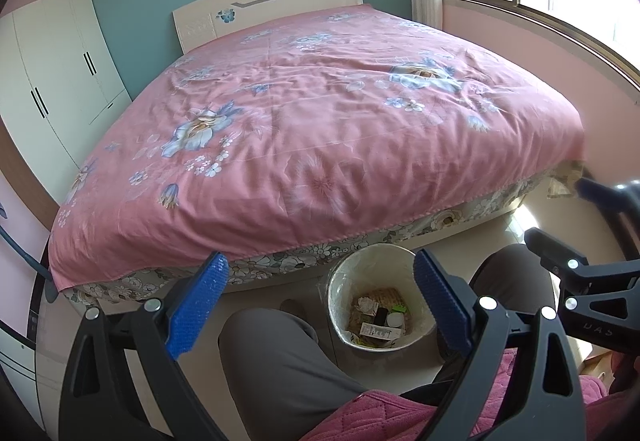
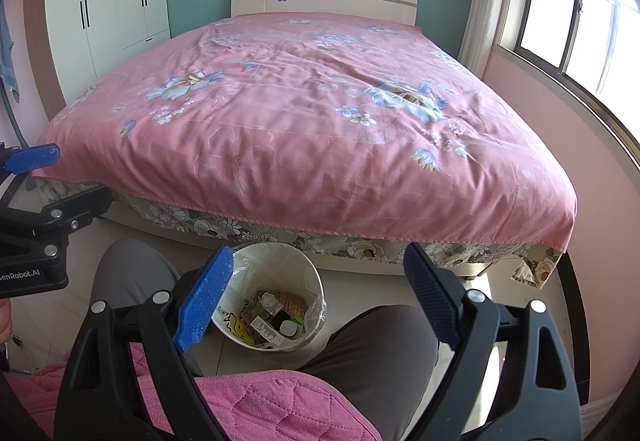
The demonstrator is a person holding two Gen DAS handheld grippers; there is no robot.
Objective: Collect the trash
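A seated person in grey trousers (image 1: 276, 365) holds two tongs over the floor of a pink-and-teal bedroom. At left, the left black two-finger gripper with blue pads (image 1: 320, 301) gapes wide and grips nothing. Between the knees, just near of the bed under a pink floral quilt (image 1: 320, 121), stands the round white plastic-lined waste bin (image 1: 340, 281), apparently set there for easy dropping; its collected trash of wrappers and small bottles (image 2: 276, 317) lies inside. At right, the right black two-finger gripper (image 2: 318, 299) is equally wide and empty.
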